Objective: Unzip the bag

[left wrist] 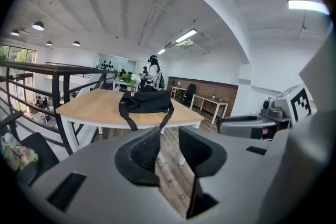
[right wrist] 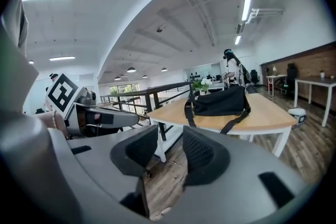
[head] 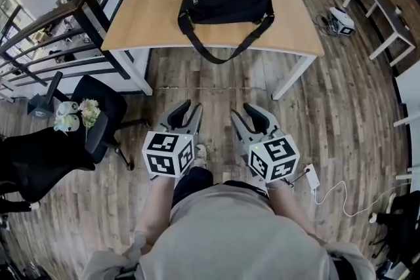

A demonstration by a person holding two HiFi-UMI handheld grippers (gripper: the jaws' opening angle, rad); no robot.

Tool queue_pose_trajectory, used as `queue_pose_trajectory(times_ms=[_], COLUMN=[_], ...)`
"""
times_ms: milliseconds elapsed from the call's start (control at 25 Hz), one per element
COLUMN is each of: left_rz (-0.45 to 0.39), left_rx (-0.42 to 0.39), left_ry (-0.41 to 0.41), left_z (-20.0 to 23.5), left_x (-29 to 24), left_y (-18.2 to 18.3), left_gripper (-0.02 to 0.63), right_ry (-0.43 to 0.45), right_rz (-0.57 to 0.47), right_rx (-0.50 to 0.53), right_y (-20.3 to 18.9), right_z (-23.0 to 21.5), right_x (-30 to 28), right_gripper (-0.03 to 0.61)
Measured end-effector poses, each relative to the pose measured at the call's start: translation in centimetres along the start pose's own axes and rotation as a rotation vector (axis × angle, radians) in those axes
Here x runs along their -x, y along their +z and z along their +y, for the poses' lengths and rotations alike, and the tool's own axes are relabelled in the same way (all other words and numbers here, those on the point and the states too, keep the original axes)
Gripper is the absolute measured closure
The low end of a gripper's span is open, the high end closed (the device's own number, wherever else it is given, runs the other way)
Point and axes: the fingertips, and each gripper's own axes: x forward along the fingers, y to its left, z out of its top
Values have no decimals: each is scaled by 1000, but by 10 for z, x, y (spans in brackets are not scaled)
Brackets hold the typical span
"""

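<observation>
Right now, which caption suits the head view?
The left gripper and right gripper, open and empty, face a black bag on the wooden table.

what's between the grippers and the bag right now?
Head view: from the left gripper and right gripper to the bag, only wood floor, then the table edge, strap hanging over it.

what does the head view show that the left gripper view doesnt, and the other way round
Only the head view: the person's torso and a white adapter with its cable on the floor. Only the left gripper view: ceiling lights and a person standing behind the table. Both: the black bag on the wooden table, its strap hanging over the edge.
</observation>
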Motion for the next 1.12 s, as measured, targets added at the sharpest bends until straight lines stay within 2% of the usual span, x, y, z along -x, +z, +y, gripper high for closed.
queue_pose_trajectory(times_ms=[360,600,880,1120], left_rz=[6,31,66,71], left_rx=[-25,-50,7,30], left_ry=[-63,-114,-128,-115], left_z=[70,103,129,142], left_x=[-57,-82,-99,-121], left_y=[40,52,53,51], left_gripper=[494,495,495,495], right_ry=[-39,-44,-47,-4], right_rz=[-35,-83,-50,-12], right_rx=[-9,-30,-24,9], right_y=[48,68,79,80], right_z=[-15,-12,-14,-20], right_x=[-98,-135,-169,-198], right_gripper=[434,436,437,437])
